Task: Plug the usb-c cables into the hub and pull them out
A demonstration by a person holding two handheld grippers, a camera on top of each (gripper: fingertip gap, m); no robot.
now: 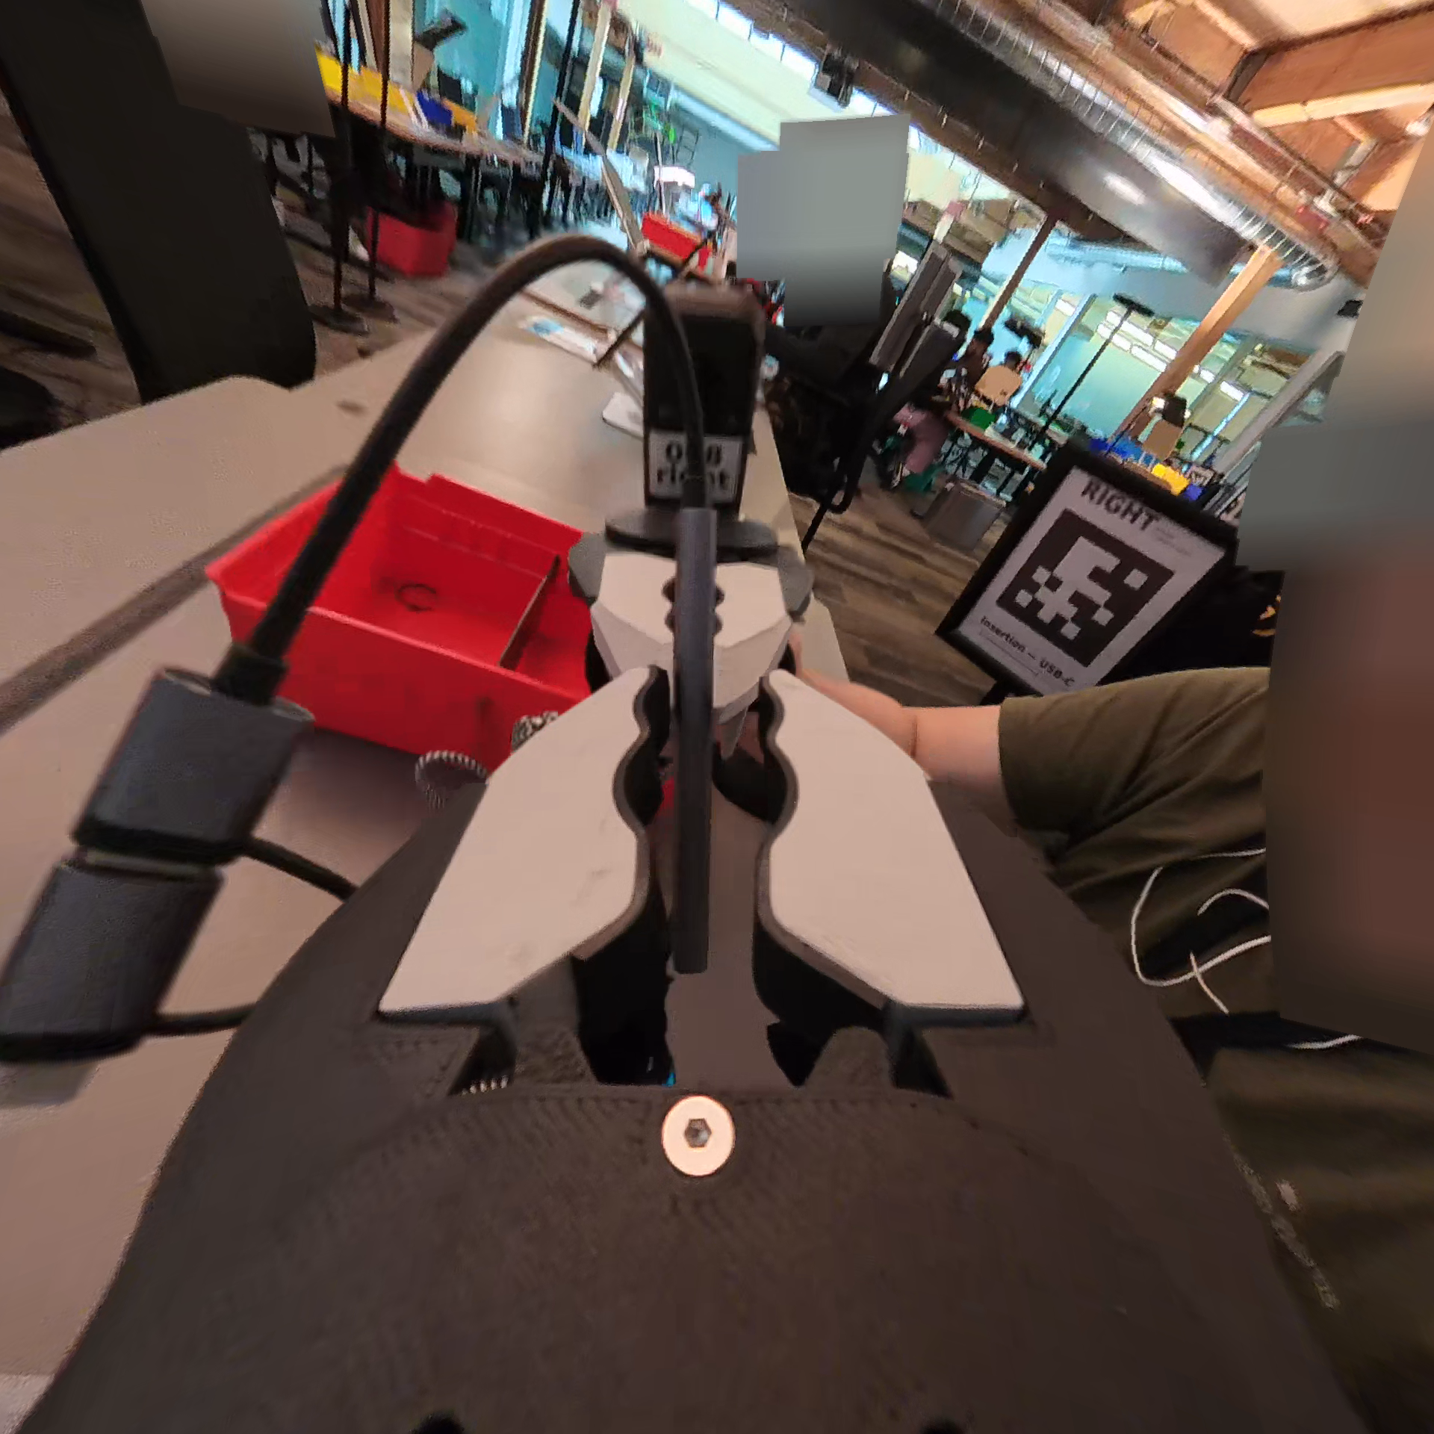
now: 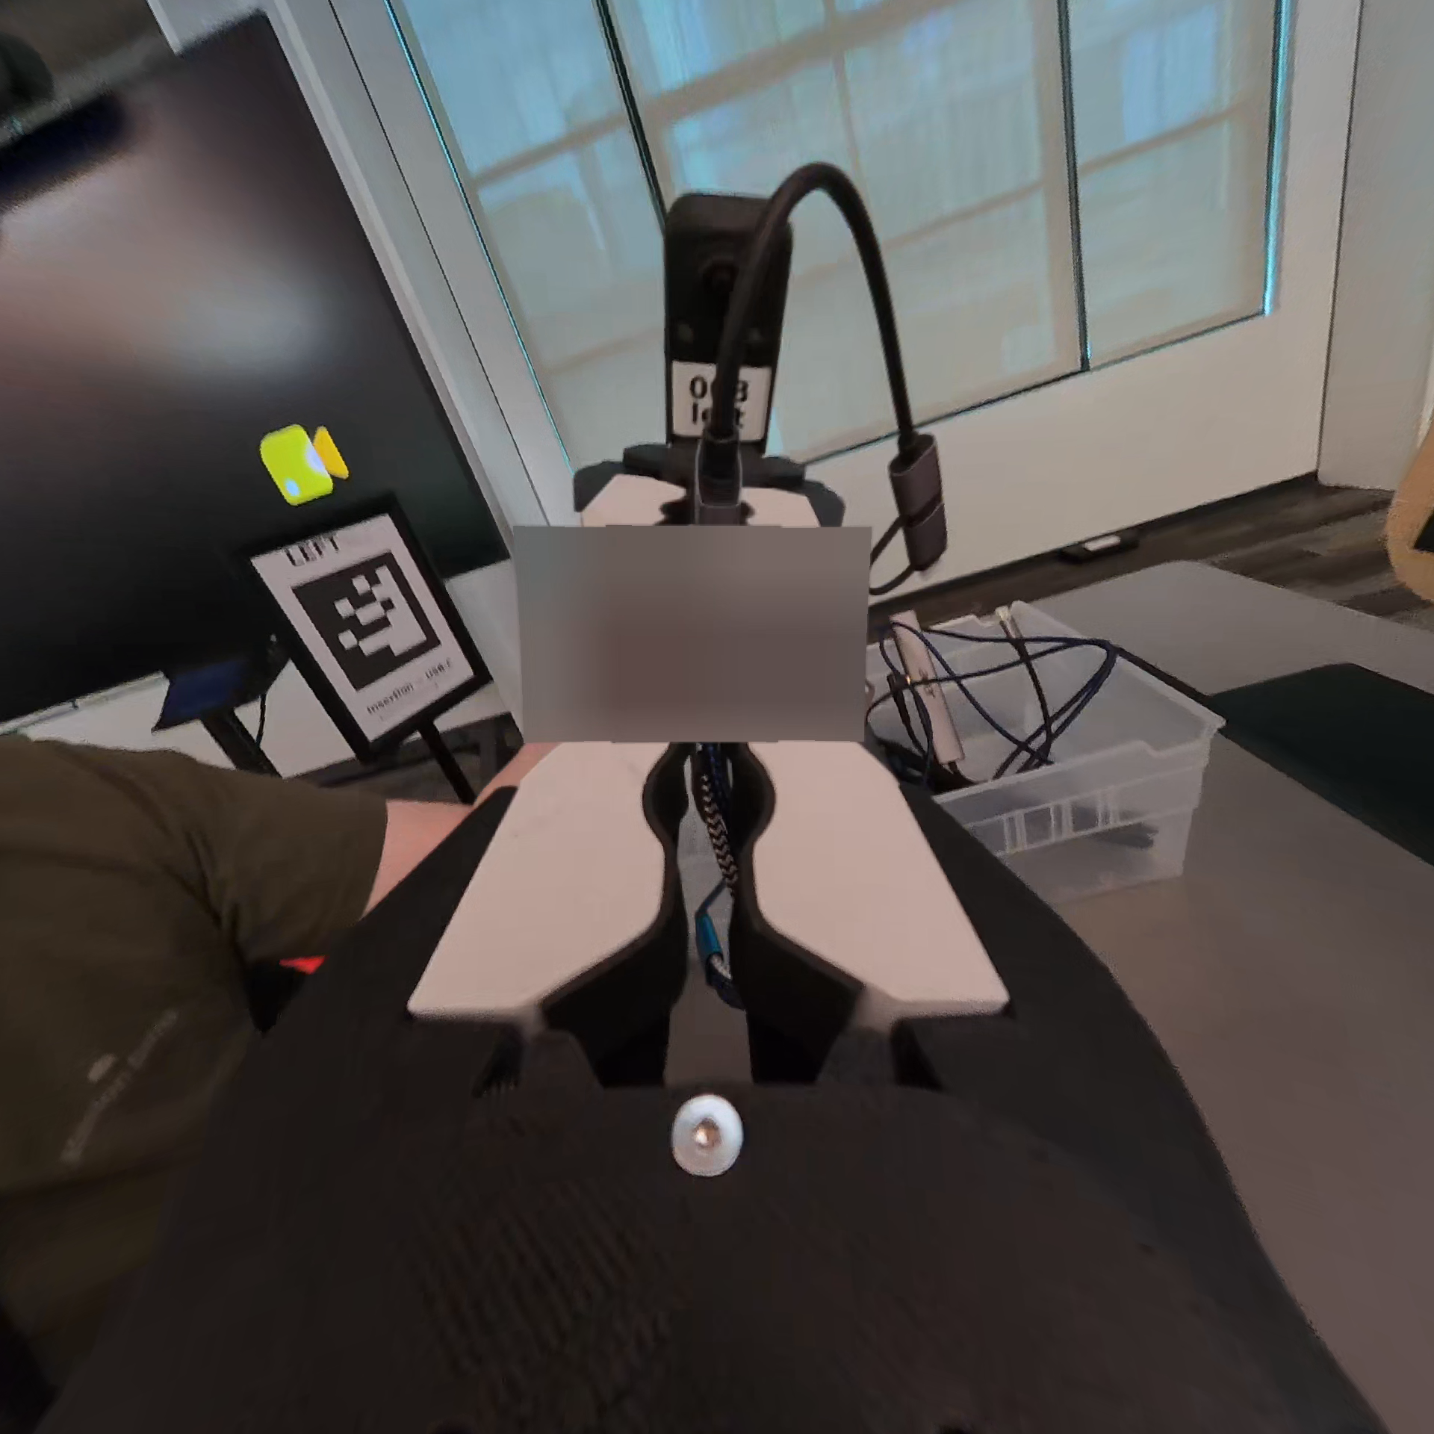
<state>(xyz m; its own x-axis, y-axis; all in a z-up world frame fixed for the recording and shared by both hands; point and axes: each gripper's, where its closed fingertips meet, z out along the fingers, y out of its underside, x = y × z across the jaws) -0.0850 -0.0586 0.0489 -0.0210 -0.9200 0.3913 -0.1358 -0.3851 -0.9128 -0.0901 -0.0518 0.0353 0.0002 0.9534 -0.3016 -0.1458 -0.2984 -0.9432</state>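
Wrist views face each other closely; both share hub (image 1: 693, 745) between grippers.

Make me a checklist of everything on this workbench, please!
Surface: grey table.
Job's things: slim dark hub; braided cable.
Clutter: red bin; clear bin holding loose wires.
Grippers: left gripper shut on hub; right gripper shut on braided cable.
Cables: hub's black lead arches to stacked adapters.
Surroundings: marker sign, windows, person's olive sleeve.
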